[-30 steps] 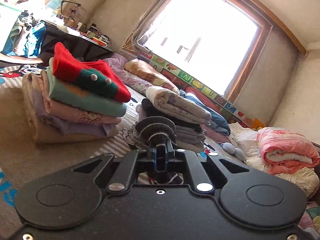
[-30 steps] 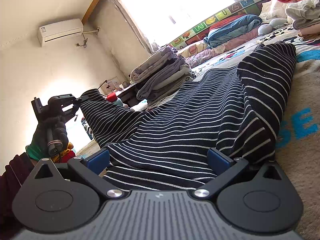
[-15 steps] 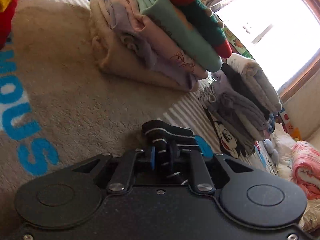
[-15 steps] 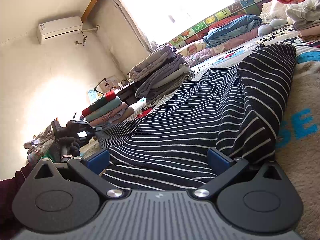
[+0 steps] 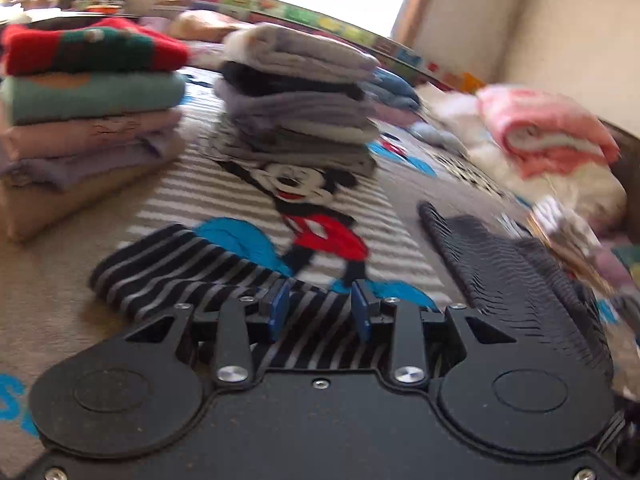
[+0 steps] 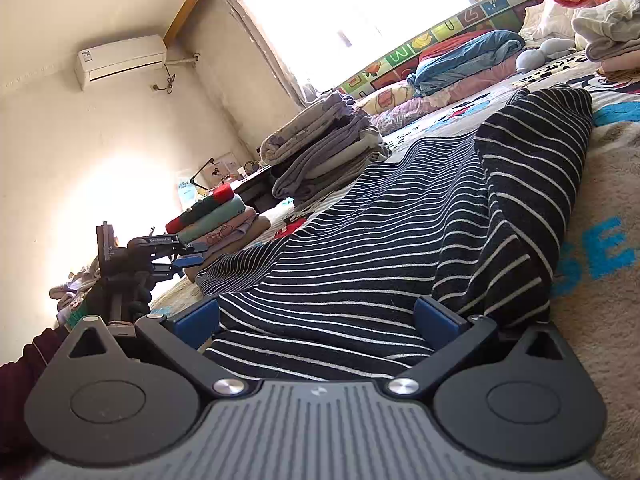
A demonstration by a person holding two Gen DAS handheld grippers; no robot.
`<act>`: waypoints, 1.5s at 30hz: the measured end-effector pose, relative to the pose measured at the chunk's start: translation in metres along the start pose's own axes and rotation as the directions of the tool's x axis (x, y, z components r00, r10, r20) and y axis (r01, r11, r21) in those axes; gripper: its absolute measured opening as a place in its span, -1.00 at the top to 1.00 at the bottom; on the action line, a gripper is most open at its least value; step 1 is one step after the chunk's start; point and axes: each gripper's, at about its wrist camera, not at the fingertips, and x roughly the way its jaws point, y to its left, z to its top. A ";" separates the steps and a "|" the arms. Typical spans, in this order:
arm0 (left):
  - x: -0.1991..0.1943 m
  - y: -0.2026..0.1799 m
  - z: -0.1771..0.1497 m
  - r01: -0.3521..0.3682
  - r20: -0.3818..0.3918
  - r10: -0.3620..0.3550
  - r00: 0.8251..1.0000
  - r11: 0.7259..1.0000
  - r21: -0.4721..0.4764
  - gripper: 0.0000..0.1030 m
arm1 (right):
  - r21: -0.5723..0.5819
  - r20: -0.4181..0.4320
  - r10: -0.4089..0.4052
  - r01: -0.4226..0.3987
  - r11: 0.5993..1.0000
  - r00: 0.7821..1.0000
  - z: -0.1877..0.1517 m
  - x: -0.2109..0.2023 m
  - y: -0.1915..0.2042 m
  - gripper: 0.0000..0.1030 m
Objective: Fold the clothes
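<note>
Bedding (image 5: 60, 280) carries a striped garment (image 6: 380, 240); left gripper (image 5: 320, 312) fingers are opening, apparently clear of it; right gripper (image 6: 316, 320) fingers gape wide, gripping nothing.

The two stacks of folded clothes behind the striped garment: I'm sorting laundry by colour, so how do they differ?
The left stack is colourful: a red-and-green knit on top, then mint, pink, lilac and tan. The middle stack is muted, mostly greys with one dark layer. The left stack's top piece lies flat; the middle stack's pale top piece is rounded and puffy. Both are neatly folded piles on the cartoon-print blanket.
</note>
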 end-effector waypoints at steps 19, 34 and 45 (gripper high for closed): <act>0.047 -0.031 -0.005 -0.291 -0.016 0.293 0.956 0.953 0.086 0.32 | 0.007 0.007 0.013 -0.013 1.000 1.000 -0.001 -0.002 -0.003 -1.00; 0.003 -0.185 -0.086 0.026 -0.176 0.078 0.981 0.851 0.524 0.28 | 0.009 0.008 0.017 -0.017 1.000 1.000 0.000 -0.002 -0.005 -1.00; -0.005 -0.211 -0.112 -0.031 -0.032 0.049 0.998 0.910 0.413 0.33 | -0.071 -0.026 -0.064 0.062 0.996 0.998 0.000 0.003 0.013 -1.00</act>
